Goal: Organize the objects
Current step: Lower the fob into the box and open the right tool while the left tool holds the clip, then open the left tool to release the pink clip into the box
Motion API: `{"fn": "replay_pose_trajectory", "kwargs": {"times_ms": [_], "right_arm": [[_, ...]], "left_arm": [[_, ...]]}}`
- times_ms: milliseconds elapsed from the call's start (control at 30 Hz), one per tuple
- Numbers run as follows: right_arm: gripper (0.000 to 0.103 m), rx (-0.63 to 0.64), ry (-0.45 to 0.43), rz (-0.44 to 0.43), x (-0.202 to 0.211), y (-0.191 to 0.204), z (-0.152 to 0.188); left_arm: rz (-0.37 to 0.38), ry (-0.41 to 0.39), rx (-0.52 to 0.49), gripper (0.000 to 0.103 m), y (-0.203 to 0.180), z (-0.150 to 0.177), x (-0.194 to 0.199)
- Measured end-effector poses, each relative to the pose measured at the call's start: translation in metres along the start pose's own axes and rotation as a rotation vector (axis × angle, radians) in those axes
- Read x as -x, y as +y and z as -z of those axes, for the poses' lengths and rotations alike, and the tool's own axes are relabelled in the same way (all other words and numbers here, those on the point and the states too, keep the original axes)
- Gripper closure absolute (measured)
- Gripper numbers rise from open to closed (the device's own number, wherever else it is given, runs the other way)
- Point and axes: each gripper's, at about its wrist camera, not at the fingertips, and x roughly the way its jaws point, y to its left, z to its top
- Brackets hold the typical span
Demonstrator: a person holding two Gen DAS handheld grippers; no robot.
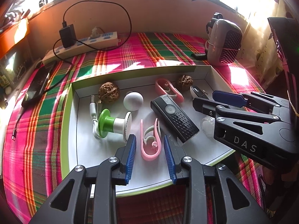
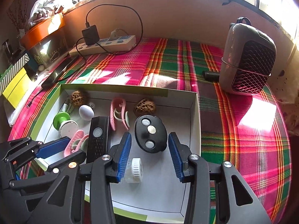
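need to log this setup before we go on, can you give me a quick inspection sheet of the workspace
surface: plaid cloth, sunlit in patches.
job's things: white tray holds two walnuts, a white ball, a green and white spool, two pink clips, a black remote, a black oval fob and a small white-capped jar.
clutter: phone and heater on the cloth.
grippers: left gripper open around a pink clip; right gripper open over the fob and jar.
cables: power strip with black charger; white cable in the tray.
surroundings: wall under bright windows.
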Motion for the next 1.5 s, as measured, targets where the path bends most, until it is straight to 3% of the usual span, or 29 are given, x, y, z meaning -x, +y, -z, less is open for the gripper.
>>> {"fn": "replay_pose_trajectory", "kwargs": {"times_ms": [867, 1500], "right_arm": [[0.06, -0.031, -0.112, 0.045, 0.05, 0.011, 0.027], [0.06, -0.046, -0.12, 0.059, 0.078, 0.025, 0.065]], "left_arm": [[-0.063, -0.073, 0.005, 0.074, -0.005, 0.015, 0.035], [-0.128, -0.123, 0.039, 0.074, 0.0, 0.049, 0.068]]}}
